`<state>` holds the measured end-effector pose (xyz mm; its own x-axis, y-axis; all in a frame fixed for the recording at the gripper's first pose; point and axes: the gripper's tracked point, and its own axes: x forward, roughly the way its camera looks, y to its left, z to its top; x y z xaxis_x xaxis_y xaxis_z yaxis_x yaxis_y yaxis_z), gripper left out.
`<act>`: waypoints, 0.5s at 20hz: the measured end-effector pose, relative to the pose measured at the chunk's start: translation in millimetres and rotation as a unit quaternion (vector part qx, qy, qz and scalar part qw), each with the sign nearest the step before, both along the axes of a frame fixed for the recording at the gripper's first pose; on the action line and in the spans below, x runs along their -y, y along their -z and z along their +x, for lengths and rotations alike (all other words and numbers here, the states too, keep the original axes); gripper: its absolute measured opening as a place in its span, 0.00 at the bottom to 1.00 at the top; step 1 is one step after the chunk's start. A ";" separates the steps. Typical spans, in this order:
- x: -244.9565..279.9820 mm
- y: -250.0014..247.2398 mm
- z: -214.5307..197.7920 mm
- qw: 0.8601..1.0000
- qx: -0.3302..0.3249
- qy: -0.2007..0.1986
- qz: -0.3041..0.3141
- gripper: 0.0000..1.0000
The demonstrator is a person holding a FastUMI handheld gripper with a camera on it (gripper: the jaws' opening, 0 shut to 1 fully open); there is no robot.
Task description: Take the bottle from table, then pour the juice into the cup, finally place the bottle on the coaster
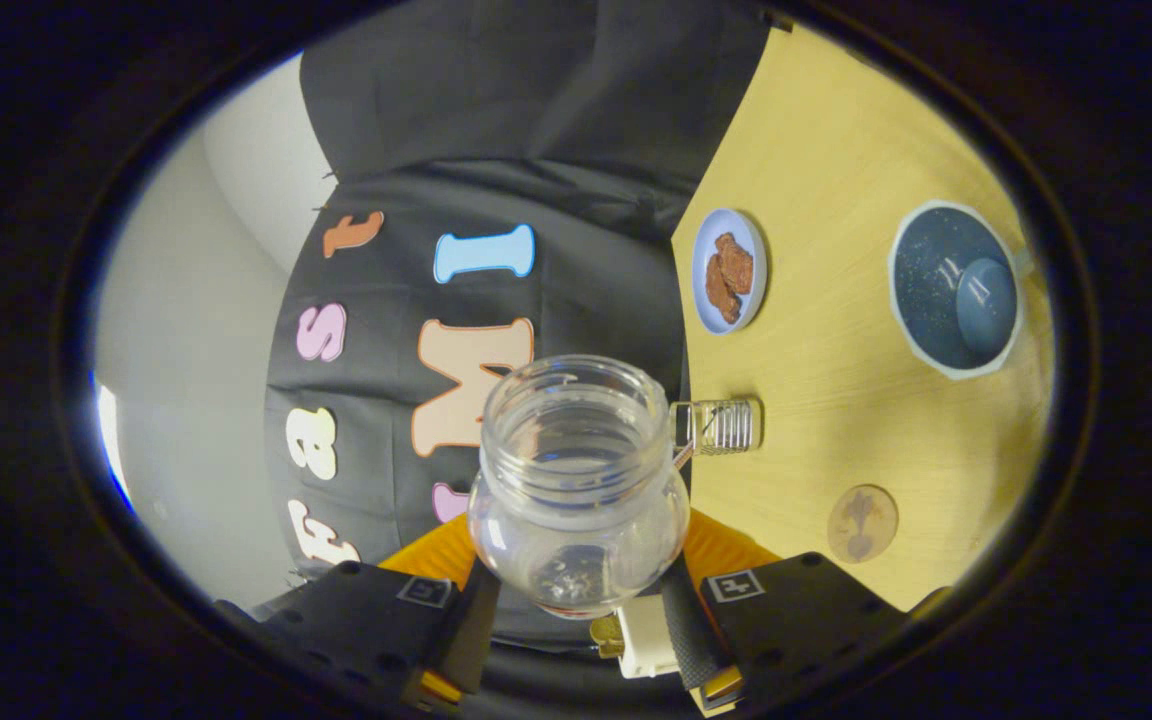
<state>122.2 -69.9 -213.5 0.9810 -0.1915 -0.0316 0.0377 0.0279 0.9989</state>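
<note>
The gripper [576, 600] clamps the bottle [578, 490] between both fingers — clear glass, wide open mouth, round belly, tipped sideways with the table [836, 400] beyond.

Your gripper [576, 590] wore square tracking markers on each finger block, orange bodywork behind, a cream connector near the right finger.

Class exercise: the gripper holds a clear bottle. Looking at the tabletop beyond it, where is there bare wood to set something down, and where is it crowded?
The gripper is shut on the bottle. Bare wood lies between the small plate and the dark dish, and between the glass cup and the coaster. It is tightest around the cup, close beside the bottle's neck.
</note>
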 end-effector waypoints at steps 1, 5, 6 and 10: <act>2.8 -0.5 -0.3 1.000 0.006 0.005 0.009 0.77; 11.1 -2.1 2.7 0.999 0.017 0.021 0.033 0.77; 12.6 -2.9 4.8 0.999 0.020 0.023 0.039 0.77; 20.2 -5.6 5.5 0.997 0.029 0.034 0.058 0.77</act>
